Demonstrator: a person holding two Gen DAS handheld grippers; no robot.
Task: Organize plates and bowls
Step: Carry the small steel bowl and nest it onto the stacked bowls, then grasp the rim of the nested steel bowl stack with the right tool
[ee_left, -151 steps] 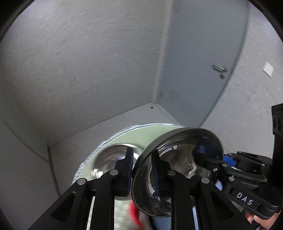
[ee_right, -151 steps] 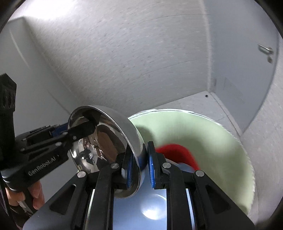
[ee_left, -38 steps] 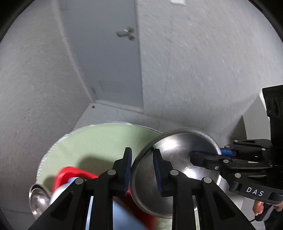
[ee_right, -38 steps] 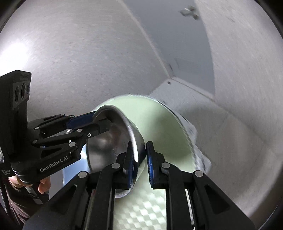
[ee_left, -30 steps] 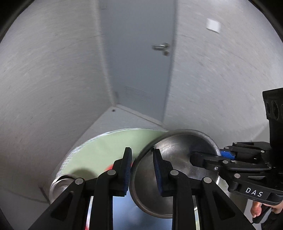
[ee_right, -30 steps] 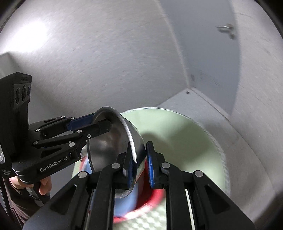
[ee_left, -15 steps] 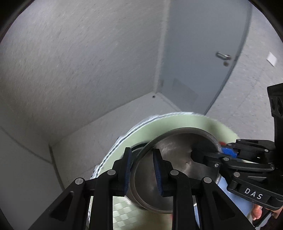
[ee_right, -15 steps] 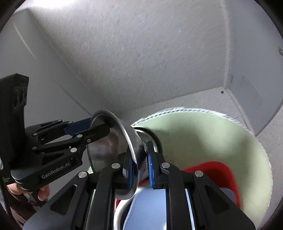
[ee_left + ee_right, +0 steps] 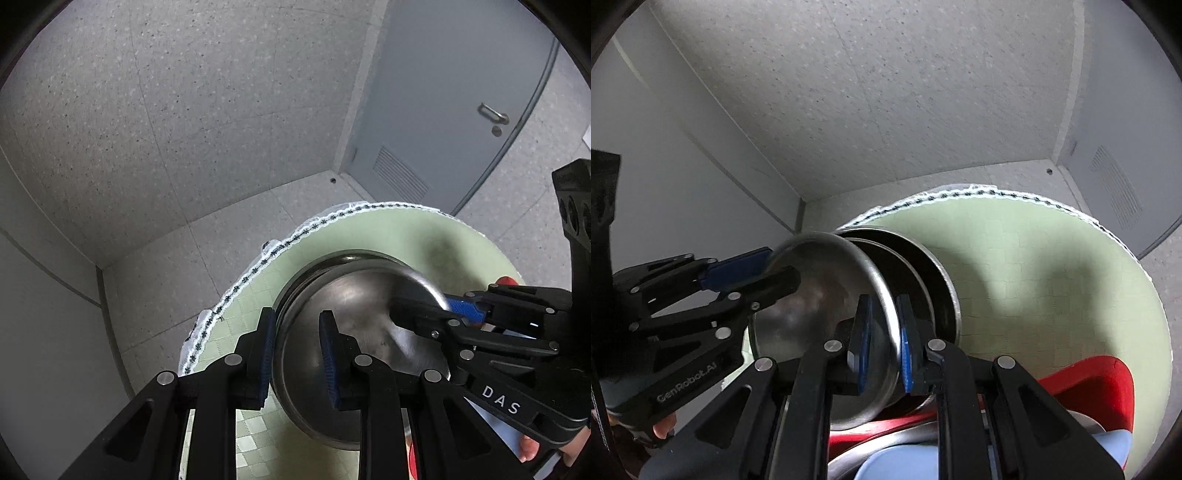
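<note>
A: Lowered since the frame a second back, when it hung tilted above the red dish, the steel bowl (image 9: 354, 339) now sits low over a second, darker metal bowl (image 9: 923, 269) on the table. How do the tongs stand?

B: Left gripper (image 9: 297, 354), lower centre of the left wrist view, pinches the near rim of the steel bowl, one blue pad outside the wall and one inside. Right gripper (image 9: 882, 343), lower centre of the right wrist view, is closed on the opposite rim in the same manner. Each tool also appears in the other's view, at the frame edge, with a fingertip of the person behind it.

A: How will the bowl handle?

B: By judgement: light, stiff and thin-walled, with a polished surface that is likely slippery, so the rolled rim is the sensible hold, at two opposite points as now. It should not break if dropped, though it would probably clatter and slide. Whether it already rests in the darker bowl cannot be told.

A: And further out?

B: A red dish (image 9: 1100, 380) and a pale blue dish (image 9: 905, 461) lie at the lower right of the right wrist view, touching the metal stack or just beside it. All stand on a round table under a pale green checked cloth (image 9: 1052, 266) with a white lace edge. Beyond are a speckled grey floor (image 9: 184, 110) at upper left and a grey door (image 9: 454, 110) with a lever handle and a vent at upper right.
</note>
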